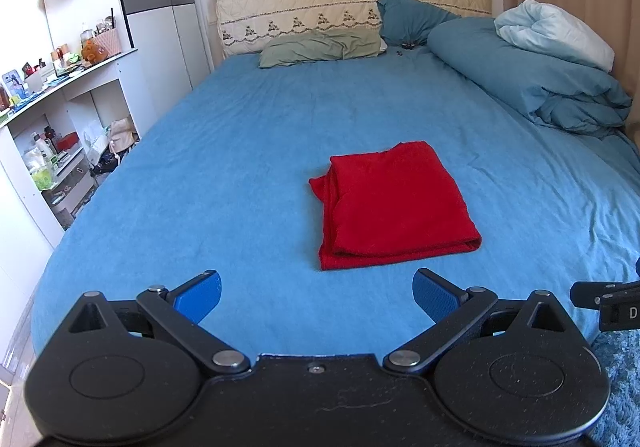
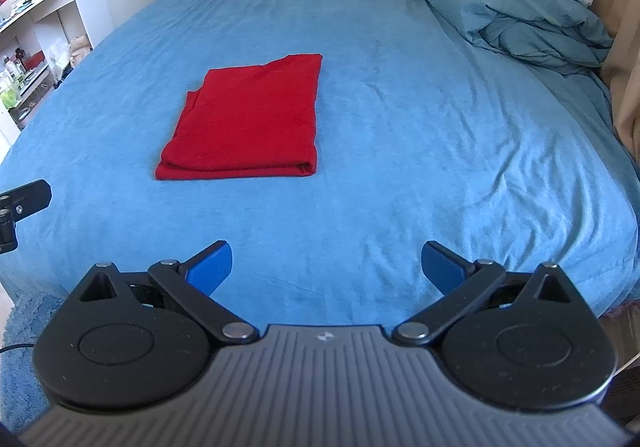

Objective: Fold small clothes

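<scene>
Both pairs of my fingers are spread wide and hold nothing. On my left gripper (image 1: 316, 297) the blue pads (image 1: 198, 297) stand far apart above the near edge of the bed (image 1: 240, 151), and my right gripper (image 2: 326, 267) is the same, its blue pads (image 2: 442, 267) gaping over bare sheet. Neither touches the red garment (image 1: 394, 205), which lies folded into a neat rectangle in the middle of the blue sheet, well ahead of both grippers. From my left wrist it sits a little to the right of centre; from my right wrist it sits to the left. Its thick folded edge faces me, and a loose flap of cloth sticks out at its far left corner. A rumpled blue duvet (image 1: 532, 79) is heaped along the right side of the bed, and a green pillow (image 1: 320, 47) rests by the headboard.
</scene>
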A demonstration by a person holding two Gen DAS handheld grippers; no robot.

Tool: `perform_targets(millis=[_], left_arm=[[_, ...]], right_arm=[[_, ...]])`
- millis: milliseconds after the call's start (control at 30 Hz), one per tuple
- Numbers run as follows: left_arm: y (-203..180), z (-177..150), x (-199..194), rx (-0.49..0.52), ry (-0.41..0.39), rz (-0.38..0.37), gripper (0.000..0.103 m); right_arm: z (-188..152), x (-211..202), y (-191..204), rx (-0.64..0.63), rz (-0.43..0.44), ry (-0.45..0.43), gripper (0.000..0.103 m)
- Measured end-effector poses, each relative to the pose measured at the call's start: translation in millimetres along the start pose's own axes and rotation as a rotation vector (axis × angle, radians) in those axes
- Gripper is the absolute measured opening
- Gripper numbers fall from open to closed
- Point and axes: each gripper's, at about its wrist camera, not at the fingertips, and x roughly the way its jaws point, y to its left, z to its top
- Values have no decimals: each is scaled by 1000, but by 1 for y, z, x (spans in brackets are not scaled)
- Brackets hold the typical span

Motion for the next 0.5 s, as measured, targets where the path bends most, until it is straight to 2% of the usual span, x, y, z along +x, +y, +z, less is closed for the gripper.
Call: perform_targets(millis=[500], left_arm=[[6,0,-1,-34,-5,-27,103]], right_arm=[[1,-3,0,-2,-6,-10,103]])
